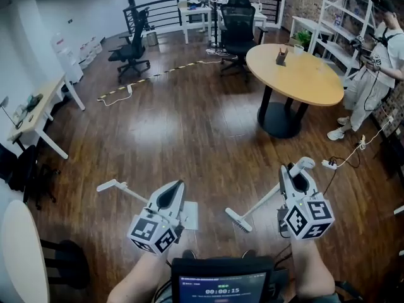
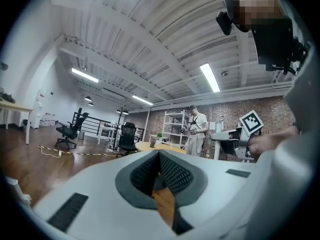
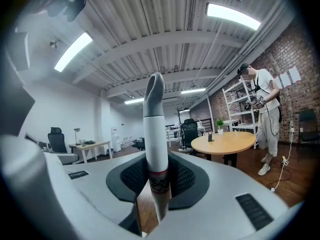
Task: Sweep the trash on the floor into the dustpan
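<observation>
My right gripper (image 1: 295, 172) is shut on the white broom handle (image 3: 154, 134), which stands up between the dark pads (image 3: 182, 176). The handle slants down-left to the brush head (image 1: 238, 219), which hangs above the wooden floor (image 1: 189, 137). My left gripper (image 1: 170, 194) looks shut. The white dustpan's handle (image 1: 117, 185) sticks out to its left and the pan (image 1: 190, 214) shows at its right. In the left gripper view the pads (image 2: 172, 174) meet and the grip itself is hidden. I see no trash on the floor.
A round wooden table (image 1: 297, 74) stands far right, with a person (image 1: 379, 68) beside it. Black office chairs (image 1: 132, 46) and a yellow-black cable strip (image 1: 158, 73) lie further back. A white desk (image 1: 41, 109) is at the left. A power strip and cord (image 1: 331, 164) lie by my right gripper.
</observation>
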### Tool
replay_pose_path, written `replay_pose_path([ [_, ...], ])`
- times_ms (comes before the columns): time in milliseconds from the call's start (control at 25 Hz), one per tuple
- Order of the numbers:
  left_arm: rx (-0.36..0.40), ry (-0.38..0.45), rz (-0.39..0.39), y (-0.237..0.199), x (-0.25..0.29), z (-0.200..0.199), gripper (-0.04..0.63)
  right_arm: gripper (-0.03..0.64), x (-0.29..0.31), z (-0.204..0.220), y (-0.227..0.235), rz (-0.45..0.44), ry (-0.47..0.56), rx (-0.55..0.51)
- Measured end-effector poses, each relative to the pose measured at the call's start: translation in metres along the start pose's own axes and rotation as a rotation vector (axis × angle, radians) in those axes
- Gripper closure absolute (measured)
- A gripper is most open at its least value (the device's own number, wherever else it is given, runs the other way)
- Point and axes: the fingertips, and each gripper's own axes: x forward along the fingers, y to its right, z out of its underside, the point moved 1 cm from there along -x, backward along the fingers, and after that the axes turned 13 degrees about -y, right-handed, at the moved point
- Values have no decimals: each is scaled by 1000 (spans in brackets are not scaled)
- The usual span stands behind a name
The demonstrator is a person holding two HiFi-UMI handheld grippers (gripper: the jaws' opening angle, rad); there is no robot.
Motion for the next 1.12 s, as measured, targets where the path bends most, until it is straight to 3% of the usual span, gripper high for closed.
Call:
replay_pose_path([
  [280,48,13,1,47,31,-33,595,523,-50,-33,31,-60,64,-93],
  [480,89,31,-9,63,36,-57,595,525,-67,-53,48,-47,90,-113],
  [1120,71,52,-51,49,33,-58,595,525,-61,-52,64,-15,98,-90],
])
